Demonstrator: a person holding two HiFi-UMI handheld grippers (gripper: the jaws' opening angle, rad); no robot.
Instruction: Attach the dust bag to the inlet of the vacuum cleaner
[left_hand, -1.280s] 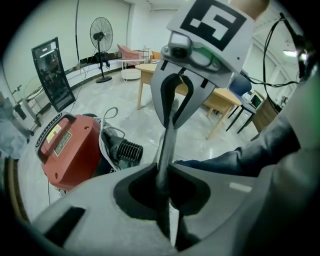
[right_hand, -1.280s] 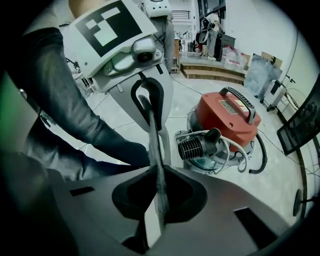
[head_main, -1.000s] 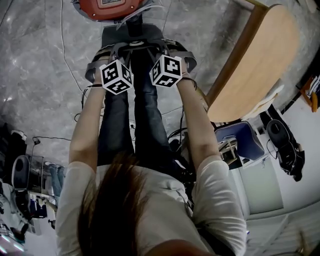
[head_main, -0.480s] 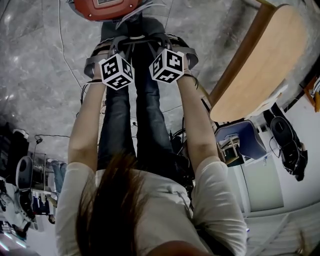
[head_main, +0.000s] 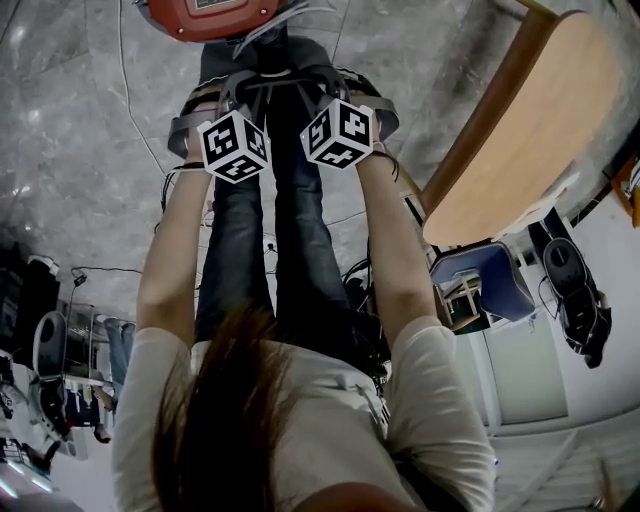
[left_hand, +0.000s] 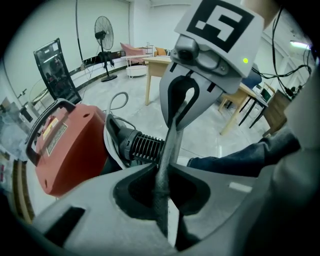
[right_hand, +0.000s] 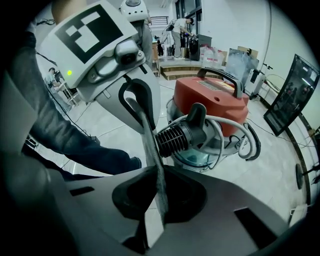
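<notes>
With my left gripper (left_hand: 162, 167) and right gripper (right_hand: 156, 169) both clamped on the dust bag (left_hand: 170, 135), I judged it best to hold it taut, centred on the inlet (right_hand: 175, 139).

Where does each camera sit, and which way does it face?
Head view: on the person's head, looking steeply down at arms, legs, both cubes, vacuum.
Left gripper view: on the left claw, facing vacuum, right claw, leg.
Right gripper view: on the right claw, facing vacuum, left claw, leg.
Shared: bag clamped by both claws.
</notes>
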